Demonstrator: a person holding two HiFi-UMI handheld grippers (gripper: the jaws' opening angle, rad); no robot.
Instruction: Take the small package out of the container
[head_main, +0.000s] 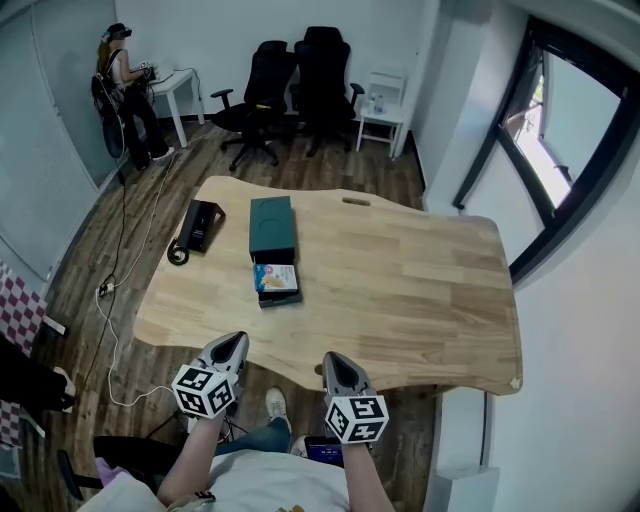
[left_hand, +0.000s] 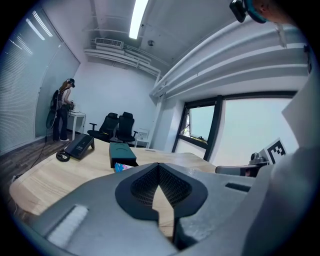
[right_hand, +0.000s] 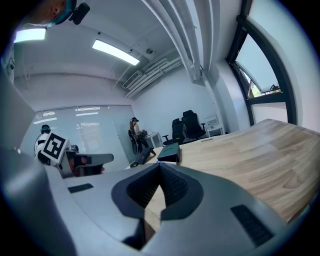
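A dark green box-shaped container (head_main: 272, 228) lies on the wooden table (head_main: 420, 290), left of its middle. Its tray is slid out toward me, and a small colourful package (head_main: 276, 278) lies in it. Both grippers hover at the near table edge, well short of the container. My left gripper (head_main: 234, 346) is shut with nothing in it. The right gripper (head_main: 334, 364) beside it is also shut and empty. Past the closed left gripper (left_hand: 159, 165) in the left gripper view I see the container (left_hand: 122, 152) and a corner of the package (left_hand: 120, 167). Beyond the closed right gripper (right_hand: 160, 165) in the right gripper view, the container (right_hand: 170, 152) is far off.
A black desk phone (head_main: 200, 226) with a coiled cord sits left of the container. Two black office chairs (head_main: 290, 85) and white side tables (head_main: 385, 110) stand behind the table. A person (head_main: 125, 95) stands at the far left. A cable runs across the floor (head_main: 115, 290).
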